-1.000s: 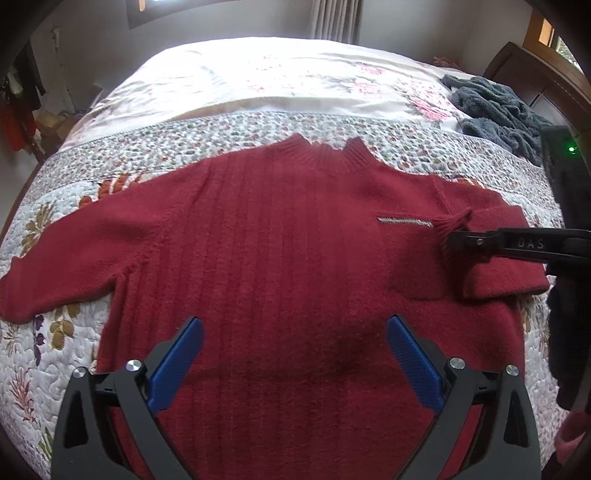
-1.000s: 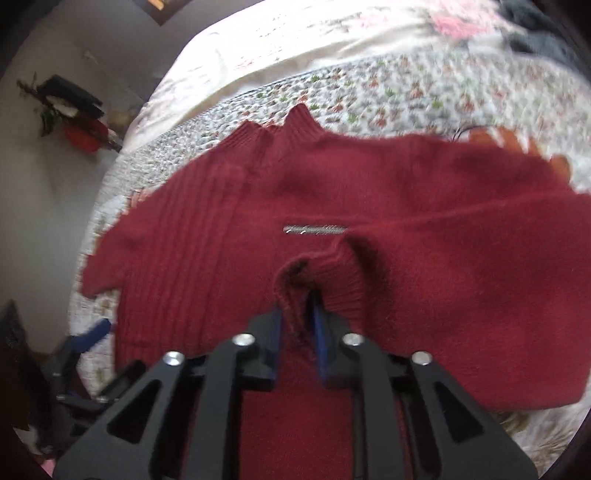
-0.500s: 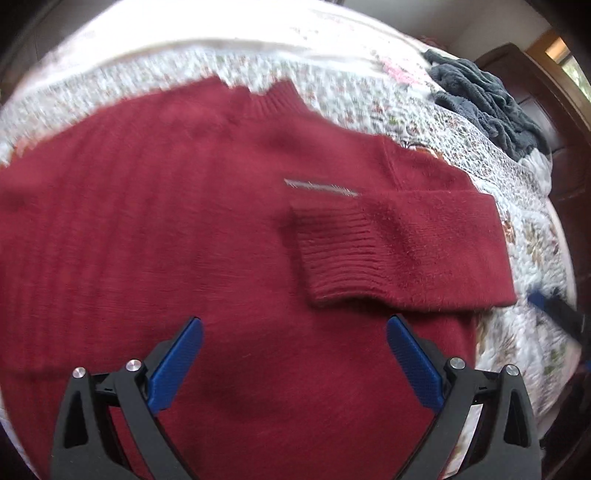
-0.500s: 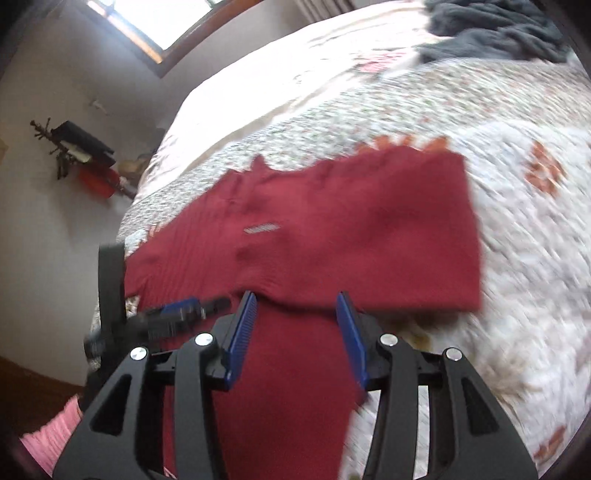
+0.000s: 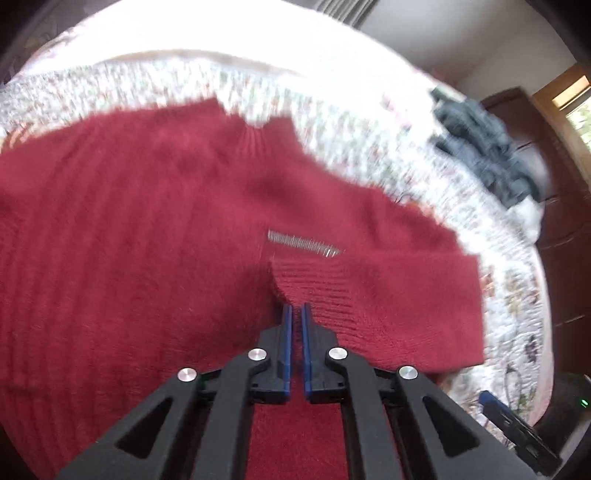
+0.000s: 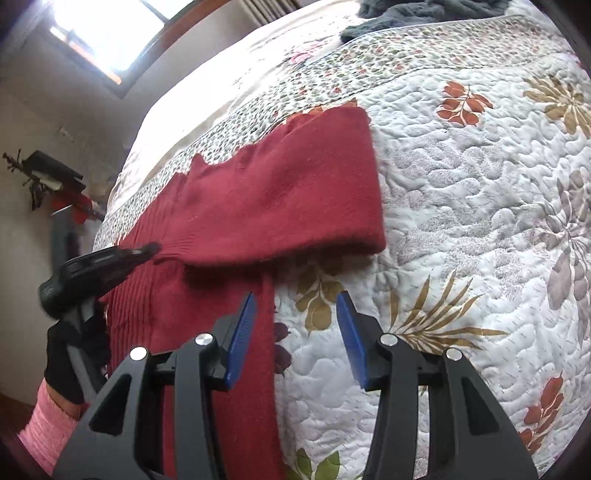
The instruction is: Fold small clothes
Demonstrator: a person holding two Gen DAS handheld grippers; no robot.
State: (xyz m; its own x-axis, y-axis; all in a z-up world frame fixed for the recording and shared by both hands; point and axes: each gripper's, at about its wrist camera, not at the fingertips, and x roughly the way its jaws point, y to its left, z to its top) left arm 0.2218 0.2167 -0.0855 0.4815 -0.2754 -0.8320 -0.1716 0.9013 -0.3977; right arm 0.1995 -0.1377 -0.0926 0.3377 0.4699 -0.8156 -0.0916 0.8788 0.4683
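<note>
Sweater (image 5: 155, 236), mid-frame, looks soft and floppy; best pinched by its ribbed cuff (image 5: 314, 284). Left gripper (image 5: 294, 314) nearly closed there, grasp unclear; right gripper (image 6: 295, 325) wide open, empty.

A floral quilt (image 6: 461, 206) covers the bed, with a plain cream sheet (image 6: 229, 74) beyond its patterned border. On the quilt's far side lies a heap of grey clothes (image 5: 484, 147); dark wooden furniture (image 5: 561, 206) stands just behind them, and a bright window (image 6: 99, 33) sits above the bed's far end.

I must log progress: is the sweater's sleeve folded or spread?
Folded: the sleeve lies across the red sweater, its cuff beside the silver strip.
</note>
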